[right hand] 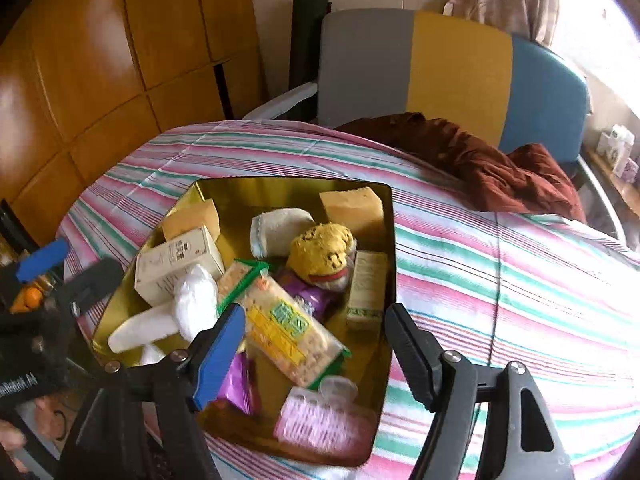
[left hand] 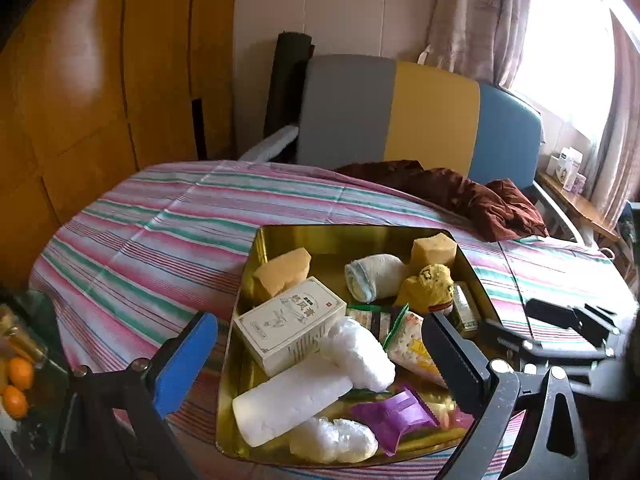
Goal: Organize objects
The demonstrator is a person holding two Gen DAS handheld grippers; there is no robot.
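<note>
A gold metal tray (left hand: 276,236) (right hand: 200,190) sits on a striped bedsheet and holds many items: a white box (left hand: 290,324) (right hand: 178,264), two yellow sponges (left hand: 284,272) (right hand: 352,206), a rolled cloth (left hand: 374,274), a yellow plush toy (left hand: 428,286) (right hand: 322,254), a cracker pack (right hand: 288,328), a purple packet (left hand: 394,412), a white foam roll (left hand: 288,398) and a pink ribbed item (right hand: 320,424). My left gripper (left hand: 320,344) hovers open above the tray's near side, empty. My right gripper (right hand: 316,332) hovers open above the tray's near right part, empty.
A brown cloth (left hand: 460,196) (right hand: 480,156) lies at the bed's far side by a grey, yellow and blue headboard (left hand: 432,116). Oranges (left hand: 18,384) lie on a glass table at left. Wooden cabinets stand behind. A shelf with boxes (left hand: 568,168) is at right.
</note>
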